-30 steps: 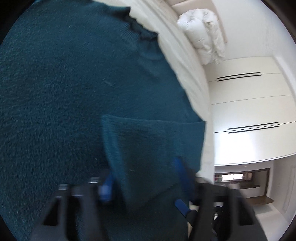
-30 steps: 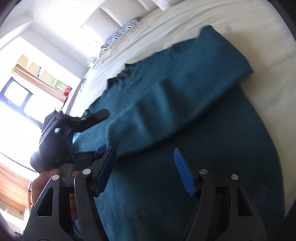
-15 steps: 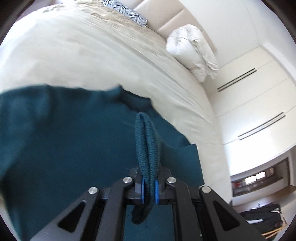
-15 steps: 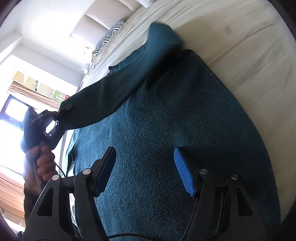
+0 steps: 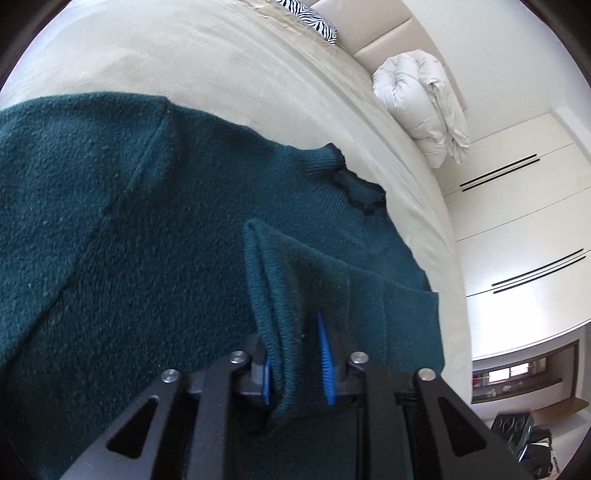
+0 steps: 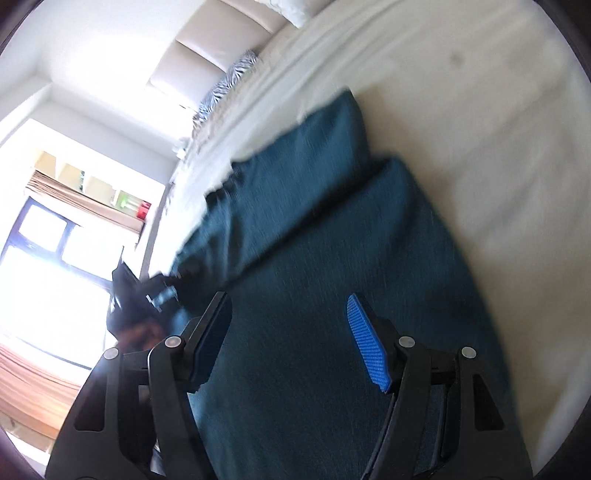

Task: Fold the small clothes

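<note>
Left wrist view is showing the left gripper (image 5: 295,360) positioned over a dark teal knit sweater (image 5: 110,221) that is lying spread on a cream bed (image 5: 221,55). The sleeve cuff (image 5: 273,295) is sitting between the blue pads (image 5: 325,363); the jaws are standing partly apart, the left pad touching the knit and the right pad showing a gap, so the grip is looking slack rather than clamped. In my judgement the sleeve is being laid across the body as a fold, and the cuff is being let go there. The ruffled collar (image 5: 354,184) is lying beyond, toward a white duvet roll (image 5: 424,107) and a zebra pillow (image 5: 314,22) at the headboard.

Right wrist view, blurred, is showing the left gripper at the far left, at the sleeve end. The right gripper (image 6: 291,347) is hovering with jaws wide apart and nothing between them, above the sweater body, likely waiting to take the hem for the following fold.
</note>
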Action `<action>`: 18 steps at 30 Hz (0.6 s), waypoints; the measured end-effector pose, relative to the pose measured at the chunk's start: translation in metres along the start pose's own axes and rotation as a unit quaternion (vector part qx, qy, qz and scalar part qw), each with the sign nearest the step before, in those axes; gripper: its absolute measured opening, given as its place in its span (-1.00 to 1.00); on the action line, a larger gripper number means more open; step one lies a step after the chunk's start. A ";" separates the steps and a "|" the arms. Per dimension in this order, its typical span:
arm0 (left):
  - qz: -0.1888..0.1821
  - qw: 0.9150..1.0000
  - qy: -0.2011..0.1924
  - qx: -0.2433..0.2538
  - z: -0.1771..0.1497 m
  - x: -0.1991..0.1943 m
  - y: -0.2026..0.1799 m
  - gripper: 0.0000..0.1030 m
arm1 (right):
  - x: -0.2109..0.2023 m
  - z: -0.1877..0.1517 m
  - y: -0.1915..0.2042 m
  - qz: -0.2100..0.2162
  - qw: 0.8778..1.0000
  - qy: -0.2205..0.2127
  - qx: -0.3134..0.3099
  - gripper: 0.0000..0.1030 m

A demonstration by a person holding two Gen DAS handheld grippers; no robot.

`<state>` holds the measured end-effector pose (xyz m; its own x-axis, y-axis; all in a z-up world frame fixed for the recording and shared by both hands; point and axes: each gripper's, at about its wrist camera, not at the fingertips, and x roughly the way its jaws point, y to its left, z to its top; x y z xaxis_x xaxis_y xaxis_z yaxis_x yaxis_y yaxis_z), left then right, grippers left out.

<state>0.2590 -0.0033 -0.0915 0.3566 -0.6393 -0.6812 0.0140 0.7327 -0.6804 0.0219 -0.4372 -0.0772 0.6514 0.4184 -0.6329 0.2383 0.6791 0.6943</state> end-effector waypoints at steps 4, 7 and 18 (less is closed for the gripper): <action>0.002 1.000 -0.003 0.013 0.000 0.006 -0.005 -0.51 | 0.007 0.051 0.003 0.043 0.999 0.008 0.013 0.26; 0.008 0.999 -0.003 0.033 -0.002 0.011 -0.010 -0.51 | 0.030 0.084 -0.004 0.065 0.997 0.028 0.041 0.26; -0.018 1.000 0.002 0.025 0.002 0.015 -0.005 -0.55 | 0.098 0.150 -0.055 0.088 0.984 0.045 0.151 0.24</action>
<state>0.2660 -0.0163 -0.0977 0.3508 -0.6660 -0.6583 0.0724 0.7202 -0.6900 0.1807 -0.5237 -0.1259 0.6381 0.5746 -0.5125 0.3404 0.3865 0.8572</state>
